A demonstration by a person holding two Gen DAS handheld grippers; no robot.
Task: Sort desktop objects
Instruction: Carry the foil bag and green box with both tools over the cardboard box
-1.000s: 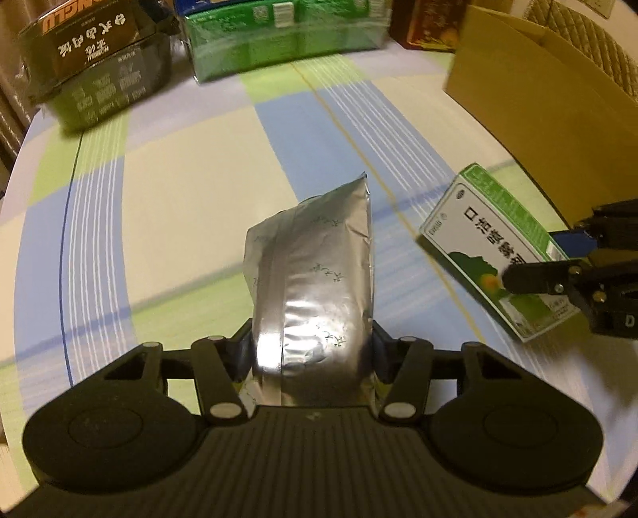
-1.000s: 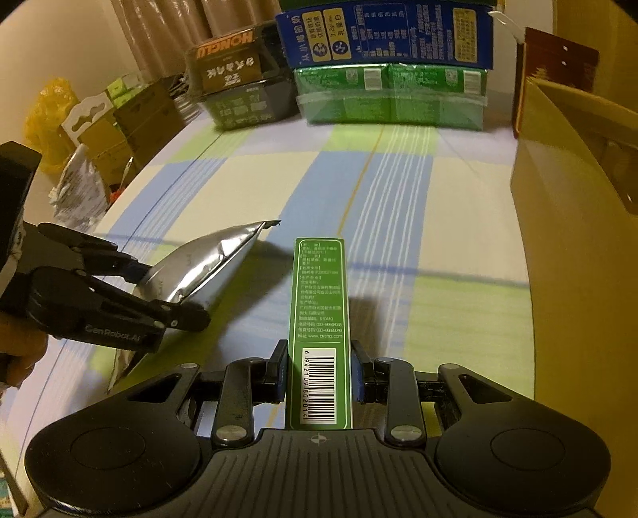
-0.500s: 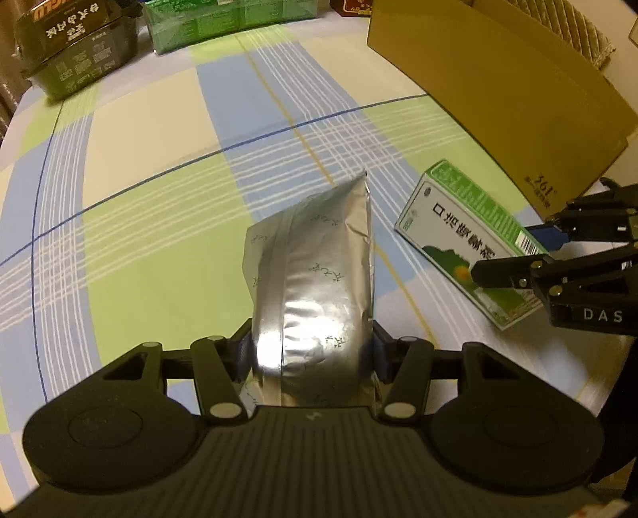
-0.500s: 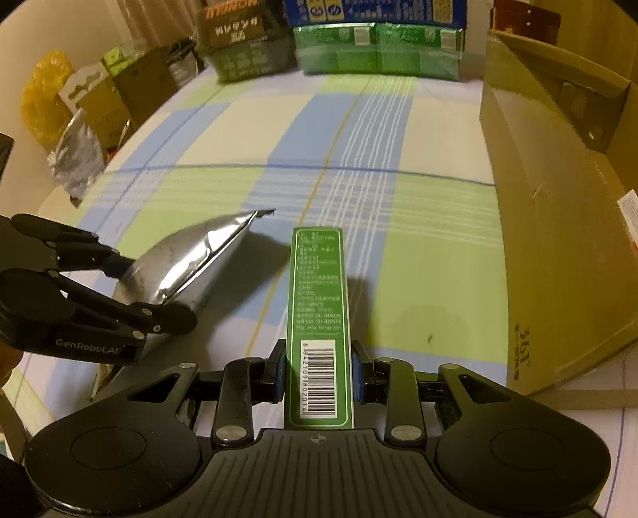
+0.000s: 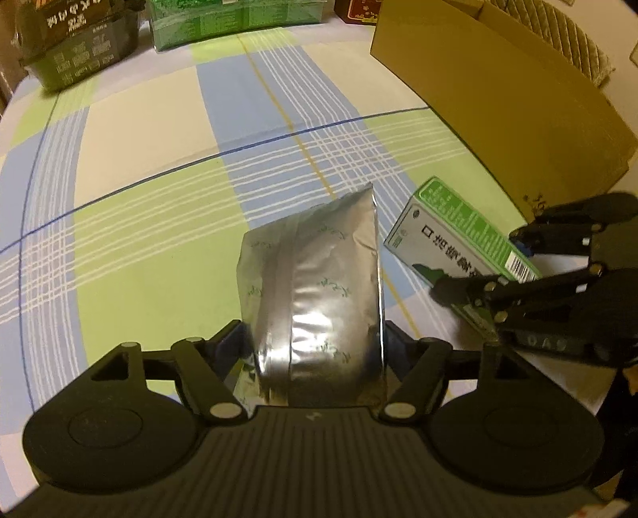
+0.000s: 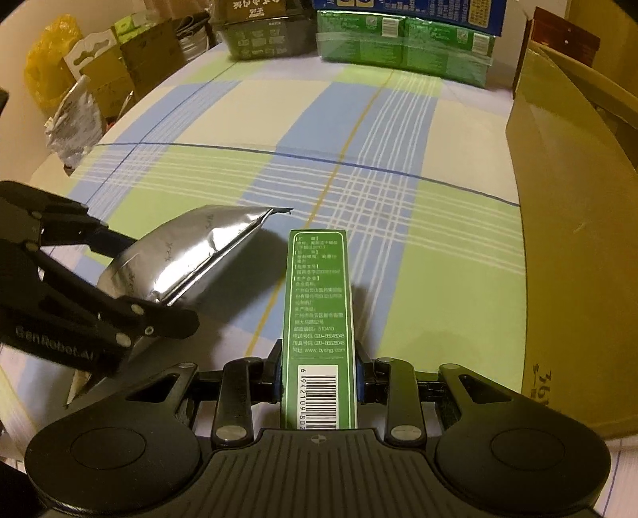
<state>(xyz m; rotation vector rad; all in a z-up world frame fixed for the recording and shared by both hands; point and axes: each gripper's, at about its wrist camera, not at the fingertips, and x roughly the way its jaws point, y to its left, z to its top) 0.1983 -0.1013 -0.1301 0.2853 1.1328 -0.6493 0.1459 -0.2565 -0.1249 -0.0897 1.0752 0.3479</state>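
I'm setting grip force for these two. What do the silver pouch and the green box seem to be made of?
The silver pouch looks like thin metallised foil or foil laminate: mirror glints, sharp creases, a flat sealed top edge. The green box looks like printed paperboard with a slight sheen: crisp straight edges, flat panels, barcode and small text. Both are probably crushable.

A tabletop (image 6: 223, 119) under a blue, green and cream checked cloth, warm dim light, a pale wall (image 6: 24, 24) behind
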